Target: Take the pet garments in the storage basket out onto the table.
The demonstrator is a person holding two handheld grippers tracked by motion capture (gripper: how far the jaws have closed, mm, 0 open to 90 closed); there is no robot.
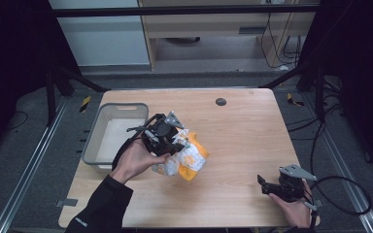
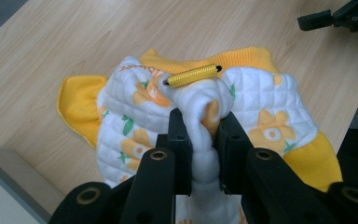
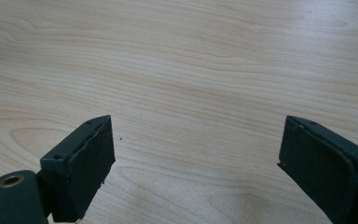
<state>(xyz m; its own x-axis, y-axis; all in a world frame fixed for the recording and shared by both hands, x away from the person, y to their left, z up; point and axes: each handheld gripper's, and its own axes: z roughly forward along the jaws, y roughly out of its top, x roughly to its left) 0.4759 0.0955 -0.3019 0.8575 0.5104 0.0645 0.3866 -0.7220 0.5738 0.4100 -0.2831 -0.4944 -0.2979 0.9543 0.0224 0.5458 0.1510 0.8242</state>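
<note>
- A small quilted garment (image 2: 261, 121) lies crumpled on the wooden worktop (image 1: 243, 131), a little left of centre in the high view, just right of a grey bin (image 1: 93, 141) that stands at the worktop's left edge.
- The garment is white, stitched in small squares and printed with orange flowers and green leaves; its lining and ribbed edges are solid yellow-orange.
- A short yellow ribbed toggle (image 2: 192, 75) sits on top of the bunched cloth, at upper centre of the left gripper view.
- The left tool (image 2: 201, 140) pinches a raised fold of the white quilting between its two black jaws; the fold bulges up between them.
- In the high view the left hand (image 1: 135, 160) holds that tool over the garment's left side.
- The right tool (image 3: 196, 158) has its jaws spread wide over bare wood, nothing between them.
- In the high view it sits at the lower right of the frame, well apart from the garment, held by the right hand (image 1: 291, 209).
</note>
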